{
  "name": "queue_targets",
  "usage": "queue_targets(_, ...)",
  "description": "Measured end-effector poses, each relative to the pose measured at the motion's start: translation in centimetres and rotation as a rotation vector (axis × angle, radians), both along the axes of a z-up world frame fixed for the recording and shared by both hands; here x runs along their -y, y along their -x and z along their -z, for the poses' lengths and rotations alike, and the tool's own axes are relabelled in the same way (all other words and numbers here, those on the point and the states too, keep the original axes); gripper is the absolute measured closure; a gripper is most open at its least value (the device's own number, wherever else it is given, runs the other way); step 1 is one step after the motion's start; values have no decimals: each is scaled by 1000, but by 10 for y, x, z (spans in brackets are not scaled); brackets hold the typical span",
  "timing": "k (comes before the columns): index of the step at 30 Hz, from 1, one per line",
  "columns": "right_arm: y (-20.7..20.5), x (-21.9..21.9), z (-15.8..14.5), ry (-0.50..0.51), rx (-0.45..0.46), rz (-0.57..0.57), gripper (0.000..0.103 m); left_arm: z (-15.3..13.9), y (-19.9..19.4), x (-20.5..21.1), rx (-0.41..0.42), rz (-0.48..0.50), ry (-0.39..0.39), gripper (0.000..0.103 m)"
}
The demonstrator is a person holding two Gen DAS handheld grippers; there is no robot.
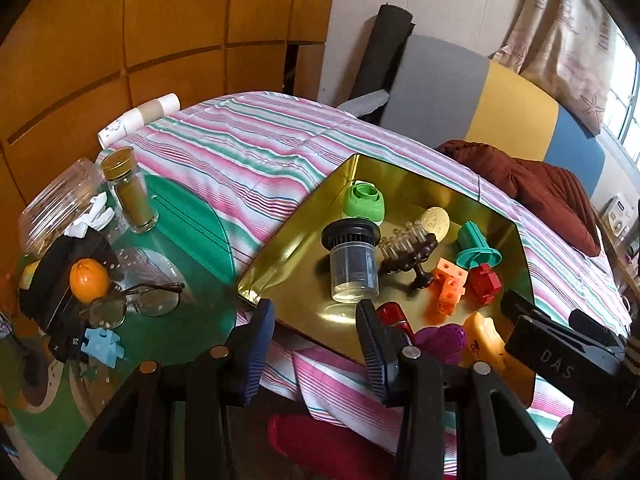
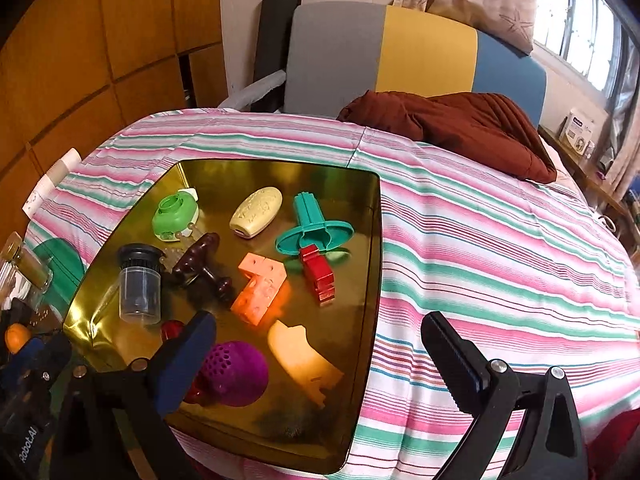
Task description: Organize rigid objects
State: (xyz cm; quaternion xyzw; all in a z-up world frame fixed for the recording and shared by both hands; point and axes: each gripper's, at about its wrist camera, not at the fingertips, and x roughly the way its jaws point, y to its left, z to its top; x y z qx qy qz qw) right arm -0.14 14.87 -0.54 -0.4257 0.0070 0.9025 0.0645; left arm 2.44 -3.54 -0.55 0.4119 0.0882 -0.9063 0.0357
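A gold tray [image 1: 296,256] [image 2: 276,174] lies on a striped bedcover and holds several rigid things. Among them are a green cap [image 2: 176,212], a clear jar with a black lid [image 1: 354,264], a cream oval bar [image 2: 256,210], a teal spool [image 2: 312,228], an orange block [image 2: 262,284], a red block [image 2: 318,276] and a dark brown brush [image 1: 408,256]. My left gripper [image 1: 316,344] hovers open at the tray's near edge, gripping nothing. My right gripper [image 2: 320,360] stands wide open above a purple perforated ball [image 2: 236,372] and a pale orange piece [image 2: 304,356], touching neither.
To the left, a green glass side table [image 1: 200,240] carries a spice jar [image 1: 130,192], an orange [image 1: 89,280], spectacles [image 1: 136,304], a blue puzzle piece [image 1: 100,346] and a plastic jar [image 1: 56,208]. A brown garment [image 2: 460,128] lies beyond the tray.
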Motion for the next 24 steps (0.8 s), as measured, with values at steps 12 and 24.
queue_targets(12, -1, -3, 3, 9, 3, 1, 0, -13, -12, -18, -100, 72, 81, 61)
queue_targets(24, -1, -5, 6, 20, 16, 0, 0, -10, -13, -27, -91, 98, 112, 61)
